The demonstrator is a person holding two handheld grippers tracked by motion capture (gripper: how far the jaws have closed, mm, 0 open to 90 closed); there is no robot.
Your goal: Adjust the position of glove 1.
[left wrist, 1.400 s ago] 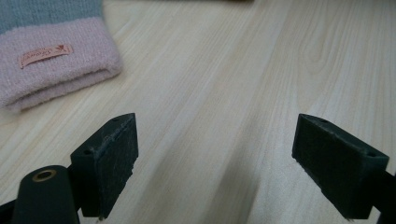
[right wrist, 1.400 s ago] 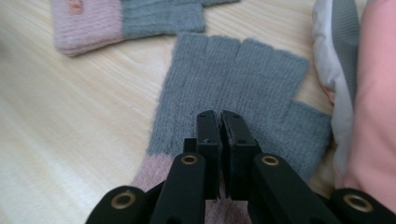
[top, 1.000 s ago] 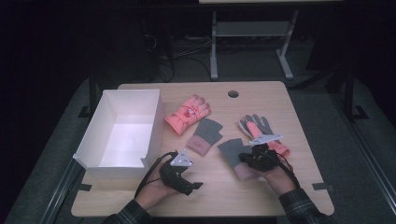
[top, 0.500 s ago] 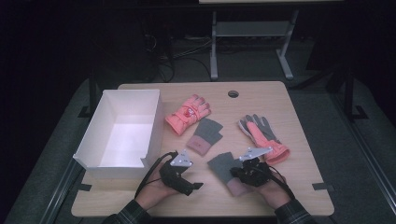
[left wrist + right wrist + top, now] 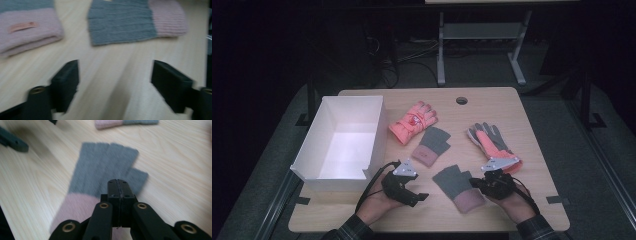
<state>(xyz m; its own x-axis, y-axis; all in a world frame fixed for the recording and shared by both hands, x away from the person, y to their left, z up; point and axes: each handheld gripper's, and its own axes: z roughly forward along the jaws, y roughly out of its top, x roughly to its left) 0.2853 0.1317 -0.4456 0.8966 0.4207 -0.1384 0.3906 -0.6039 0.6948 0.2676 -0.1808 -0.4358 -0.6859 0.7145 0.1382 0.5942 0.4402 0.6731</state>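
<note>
Near the table's (image 5: 522, 107) front edge, the right gripper (image 5: 475, 182) pinches the grey-and-pink fingerless glove (image 5: 458, 187); the left gripper (image 5: 422, 196), jaws just narrowing, gapes empty.

Grey fingerless knit glove (image 5: 456, 185) with pink cuff, flat on the bench, front centre, finger openings toward ten o'clock, cuff toward five o'clock, edge pinched near the cuff.

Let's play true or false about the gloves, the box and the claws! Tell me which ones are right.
1. The white box has gloves inside. False: nothing lies in it.
2. The right claw is pinched shut over the grey-and-pink mitten. True.
3. The left claw is squeezing a mitten. False: it is open over bare table.
4. The orange glove lies beside the box. True.
</note>
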